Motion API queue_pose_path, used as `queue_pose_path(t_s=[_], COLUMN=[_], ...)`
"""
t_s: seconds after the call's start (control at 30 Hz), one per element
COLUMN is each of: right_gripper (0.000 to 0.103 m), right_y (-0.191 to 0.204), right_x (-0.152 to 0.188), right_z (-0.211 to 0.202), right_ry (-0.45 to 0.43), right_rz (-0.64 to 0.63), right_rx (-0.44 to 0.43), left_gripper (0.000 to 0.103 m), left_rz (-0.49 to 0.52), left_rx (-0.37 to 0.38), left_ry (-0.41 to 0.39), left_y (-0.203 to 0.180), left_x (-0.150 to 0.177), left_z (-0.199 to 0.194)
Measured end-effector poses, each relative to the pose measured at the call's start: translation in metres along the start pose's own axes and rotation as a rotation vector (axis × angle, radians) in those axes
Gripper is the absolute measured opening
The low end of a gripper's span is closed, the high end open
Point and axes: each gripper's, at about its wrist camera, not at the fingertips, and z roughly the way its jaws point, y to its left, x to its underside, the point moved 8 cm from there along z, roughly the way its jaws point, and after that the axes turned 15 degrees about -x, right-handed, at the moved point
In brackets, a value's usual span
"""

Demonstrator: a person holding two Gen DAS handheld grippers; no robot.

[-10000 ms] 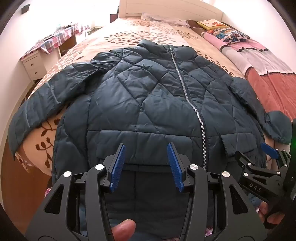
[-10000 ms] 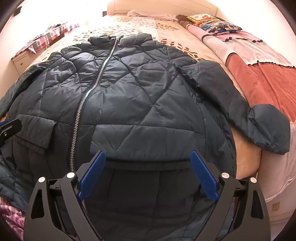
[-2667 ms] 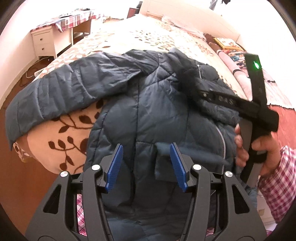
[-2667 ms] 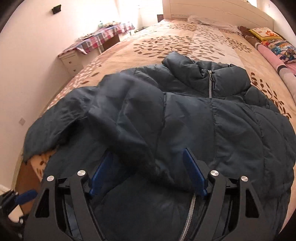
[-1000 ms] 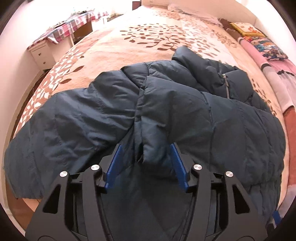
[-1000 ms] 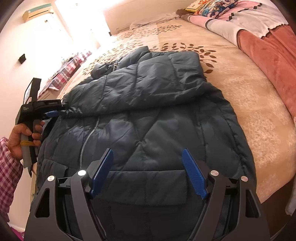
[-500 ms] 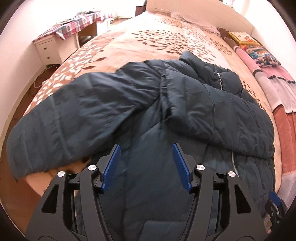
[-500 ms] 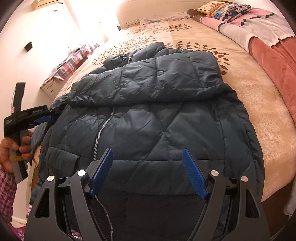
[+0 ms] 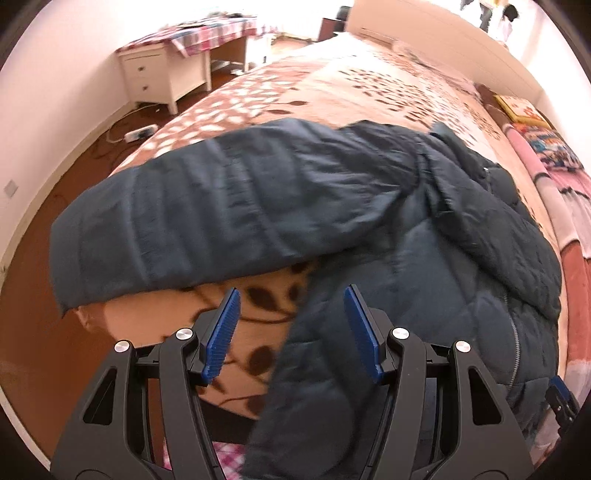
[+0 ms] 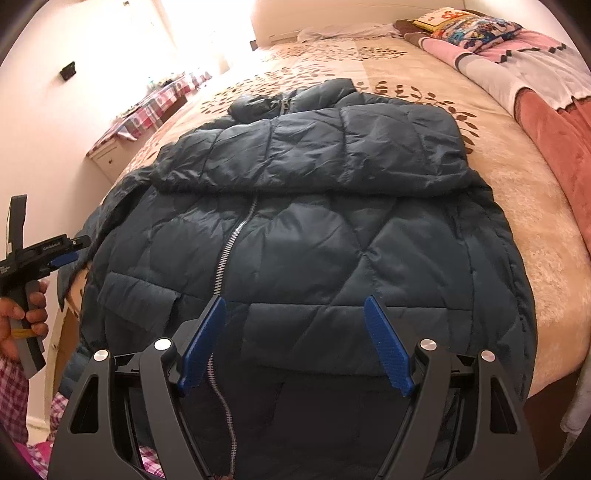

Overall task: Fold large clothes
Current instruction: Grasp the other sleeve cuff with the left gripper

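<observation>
A dark teal quilted jacket (image 10: 295, 236) lies front up on the bed, zipper (image 10: 229, 251) running toward me. Its right sleeve (image 10: 314, 155) is folded across the chest. Its left sleeve (image 9: 221, 218) stretches out sideways over the bed's left edge. My left gripper (image 9: 291, 332) is open and empty, hovering just below that sleeve beside the jacket's side; it also shows in the right wrist view (image 10: 64, 254). My right gripper (image 10: 293, 339) is open and empty over the jacket's hem.
The floral bedspread (image 9: 332, 88) covers the bed. A pink and red blanket (image 10: 554, 110) and pillows (image 10: 461, 22) lie along the right side. A white nightstand and desk (image 9: 166, 70) stand left, with a power strip (image 9: 140, 133) on the brown floor.
My left gripper has swung left and down toward the outstretched left sleeve. My right gripper has stayed over the hem, shifting only slightly.
</observation>
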Motion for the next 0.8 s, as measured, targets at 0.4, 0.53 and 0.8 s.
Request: queue_pose_path(t_s=[0.4, 0.53, 0.8], right_gripper=[0.076, 0.076, 0.076], right_y=[0.03, 0.036, 0.04], right_x=[-0.001, -0.002, -0.004], right_z=[0.014, 0.018, 0.026], right_ry=[0.041, 0.048, 0.064], right_rz=[-0.076, -0.089, -0.094], right_rx=[0.017, 0.021, 0.026], left_gripper=[0.062, 0.062, 0.062], left_rz=[-0.256, -0.515, -0.873], left_rx=[0.125, 0.264, 0.419], left_ry=[0.034, 0.083, 0.142], left_y=[0.082, 0.134, 0.187], left_x=[0.012, 0.021, 0.031], left_z=[0.028, 0.047, 0.086])
